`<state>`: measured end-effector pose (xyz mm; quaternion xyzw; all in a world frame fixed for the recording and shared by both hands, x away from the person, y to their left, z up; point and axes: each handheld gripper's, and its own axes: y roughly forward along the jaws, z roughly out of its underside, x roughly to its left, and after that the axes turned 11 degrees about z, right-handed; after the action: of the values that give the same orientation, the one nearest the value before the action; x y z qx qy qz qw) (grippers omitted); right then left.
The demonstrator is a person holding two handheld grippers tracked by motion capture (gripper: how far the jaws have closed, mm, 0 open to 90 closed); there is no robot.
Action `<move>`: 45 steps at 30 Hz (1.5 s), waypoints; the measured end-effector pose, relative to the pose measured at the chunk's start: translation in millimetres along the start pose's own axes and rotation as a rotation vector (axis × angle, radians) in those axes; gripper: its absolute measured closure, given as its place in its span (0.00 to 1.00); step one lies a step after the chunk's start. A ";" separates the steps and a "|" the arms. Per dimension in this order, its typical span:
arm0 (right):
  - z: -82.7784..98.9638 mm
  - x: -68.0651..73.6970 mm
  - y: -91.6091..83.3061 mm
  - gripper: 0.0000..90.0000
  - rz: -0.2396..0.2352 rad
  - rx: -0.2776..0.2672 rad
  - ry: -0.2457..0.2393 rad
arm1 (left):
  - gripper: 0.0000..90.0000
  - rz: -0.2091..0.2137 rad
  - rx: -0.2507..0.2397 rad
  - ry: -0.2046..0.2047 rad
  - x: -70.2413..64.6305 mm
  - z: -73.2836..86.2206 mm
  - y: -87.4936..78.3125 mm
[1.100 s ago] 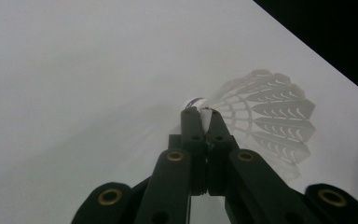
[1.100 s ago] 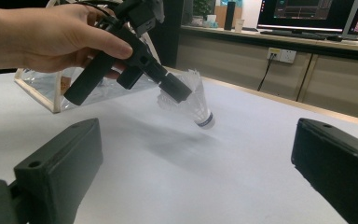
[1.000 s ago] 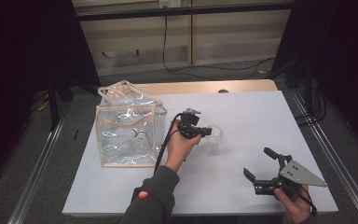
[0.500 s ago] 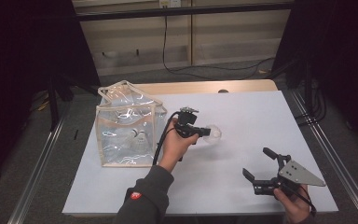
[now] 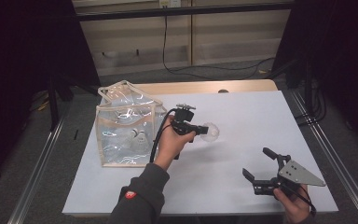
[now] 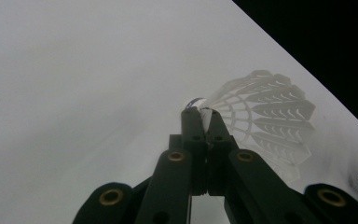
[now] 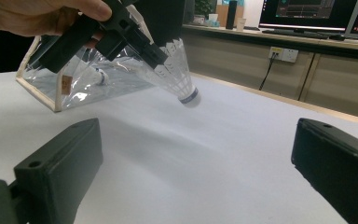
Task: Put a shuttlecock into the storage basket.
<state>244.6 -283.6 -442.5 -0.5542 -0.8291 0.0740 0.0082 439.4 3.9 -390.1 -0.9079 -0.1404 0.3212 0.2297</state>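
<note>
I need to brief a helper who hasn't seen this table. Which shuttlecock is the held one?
Start at the clear plastic bag at the white table's left. Just right of it, the left gripper pinches a white plastic shuttlecock by its skirt. Unlike the shuttlecocks inside the bag, it is outside, lifted off the table.

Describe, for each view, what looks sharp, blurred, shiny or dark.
High view: bag glints, surroundings dark. Left gripper view: jaws sharp, shuttlecock soft, table washed out. Right gripper view: shuttlecock sharp, near jaws blurred.
</note>
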 end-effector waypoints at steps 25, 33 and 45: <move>-0.4 -0.3 -0.2 0.02 0.004 -0.003 0.000 | 1.00 -0.011 0.016 -0.020 -1.8 -16.1 -28.9; -0.4 -0.3 -0.2 0.02 0.004 -0.003 -0.002 | 1.00 -0.006 0.023 -0.032 -2.2 -22.1 -37.9; -0.5 -0.2 -0.3 0.02 0.002 -0.003 0.001 | 1.00 -0.021 0.027 -0.048 -1.6 -31.1 -53.9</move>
<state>244.5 -283.8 -442.0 -0.5551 -0.8286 0.0725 0.0078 452.5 39.2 -340.5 -0.8953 -0.1511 0.3421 0.2419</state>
